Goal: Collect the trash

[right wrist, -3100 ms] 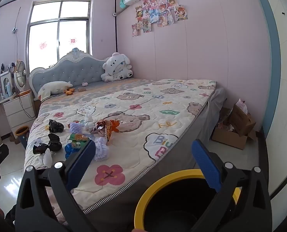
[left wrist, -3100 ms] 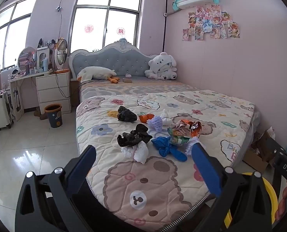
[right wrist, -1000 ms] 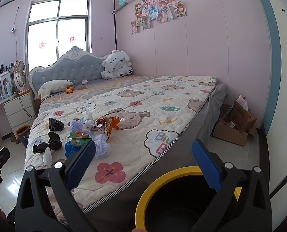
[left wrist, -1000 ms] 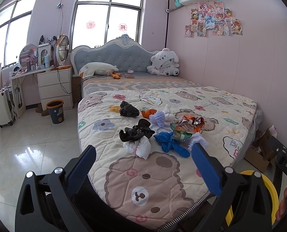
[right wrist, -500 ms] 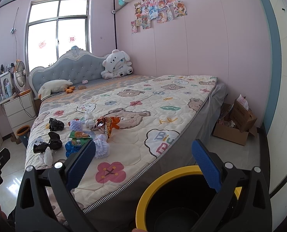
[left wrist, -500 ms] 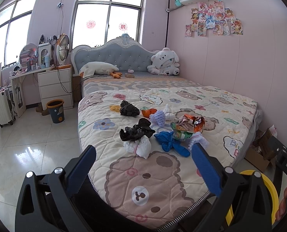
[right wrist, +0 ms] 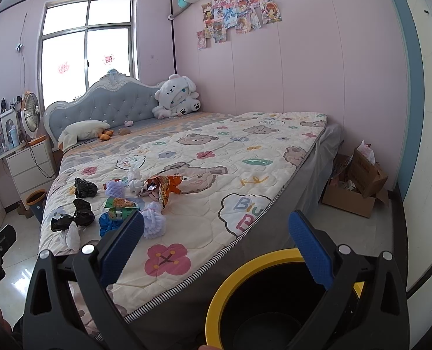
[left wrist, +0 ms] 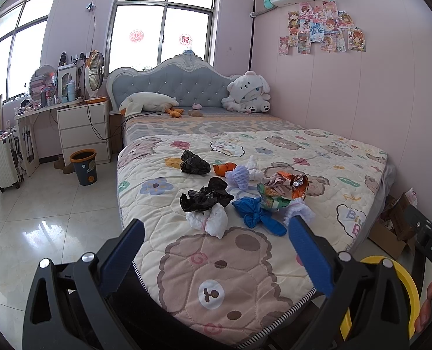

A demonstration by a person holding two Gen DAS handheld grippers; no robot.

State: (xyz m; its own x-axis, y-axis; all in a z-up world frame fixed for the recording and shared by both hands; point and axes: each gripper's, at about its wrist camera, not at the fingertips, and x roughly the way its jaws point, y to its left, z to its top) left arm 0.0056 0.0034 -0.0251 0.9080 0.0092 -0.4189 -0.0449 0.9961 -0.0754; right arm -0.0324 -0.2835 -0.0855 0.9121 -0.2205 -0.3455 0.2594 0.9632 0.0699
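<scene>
1. A wide bed covered by a cream quilt printed with bears and flowers [left wrist: 245, 262] is seen to fill the pink-walled room, its tufted grey headboard [left wrist: 172, 78] set under the window.
2. A black bin with a yellow rim [right wrist: 245, 277] is shown on the floor at the foot of the bed, directly below the right hand-held gripper [right wrist: 216, 250], whose blue-padded jaws are spread wide and empty.
3. The left hand-held gripper [left wrist: 216, 250] is likewise held wide apart with nothing between its pads, above the near edge of the quilt.
4. The trash is scattered mid-quilt, just beyond the left hand-held gripper: a crumpled black plastic bag [left wrist: 205, 197], a knotted blue plastic bag [left wrist: 255, 211], a white tissue wad [left wrist: 208, 220] and an orange foil snack wrapper [left wrist: 286, 186].
5. A small dark bin with an orange rim [left wrist: 83, 166] is seen on the tiled floor beside white drawers [left wrist: 83, 131].
</scene>
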